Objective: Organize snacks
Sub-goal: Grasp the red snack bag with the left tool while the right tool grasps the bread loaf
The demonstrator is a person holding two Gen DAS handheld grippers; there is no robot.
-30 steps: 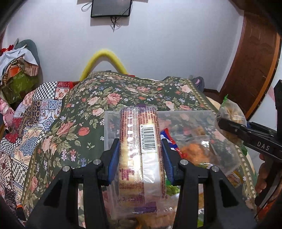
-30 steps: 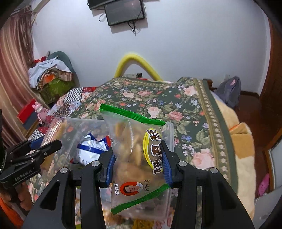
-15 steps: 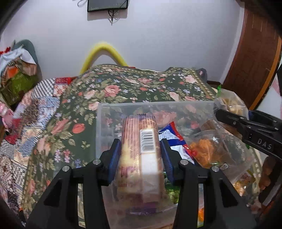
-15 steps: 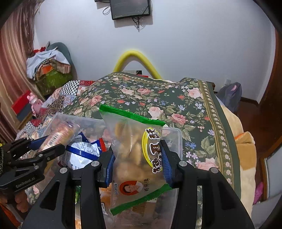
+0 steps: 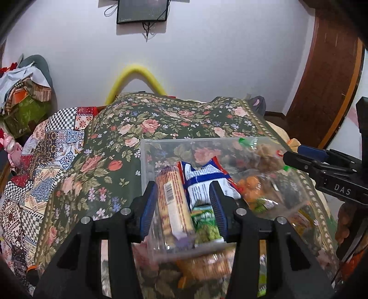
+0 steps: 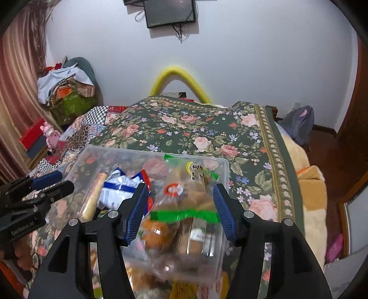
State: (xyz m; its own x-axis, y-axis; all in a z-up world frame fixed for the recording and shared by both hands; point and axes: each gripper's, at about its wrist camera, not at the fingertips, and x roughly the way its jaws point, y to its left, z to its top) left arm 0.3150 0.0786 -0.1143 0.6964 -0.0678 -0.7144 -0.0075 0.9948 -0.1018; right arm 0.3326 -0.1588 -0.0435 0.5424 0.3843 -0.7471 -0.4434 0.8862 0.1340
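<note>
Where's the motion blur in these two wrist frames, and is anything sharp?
Left wrist: the clear bin's near rim and the snacks below it smear; the biscuit roll and far floral bedspread stay crisp. Right wrist: the green-banded snack bag between the open tongs blurs toward the bottom; wall monitor sharp. Both show fisheye bending at the edges.

I count one clear plastic bin (image 5: 147,161) on one floral bedspread (image 5: 184,119). Inside, as far as I can tell: one biscuit sleeve (image 5: 172,202), one blue-white-red packet (image 5: 202,181), one green packet (image 5: 207,225), one green-sealed pastry bag (image 6: 191,195), one clear bag of orange snacks (image 5: 250,186). More packs under bin's near edge, too blurred, I can't count them. Two grippers: left gripper (image 5: 182,207), right gripper (image 6: 180,211). One wall screen (image 6: 170,11). One yellow arch (image 6: 179,80).
</note>
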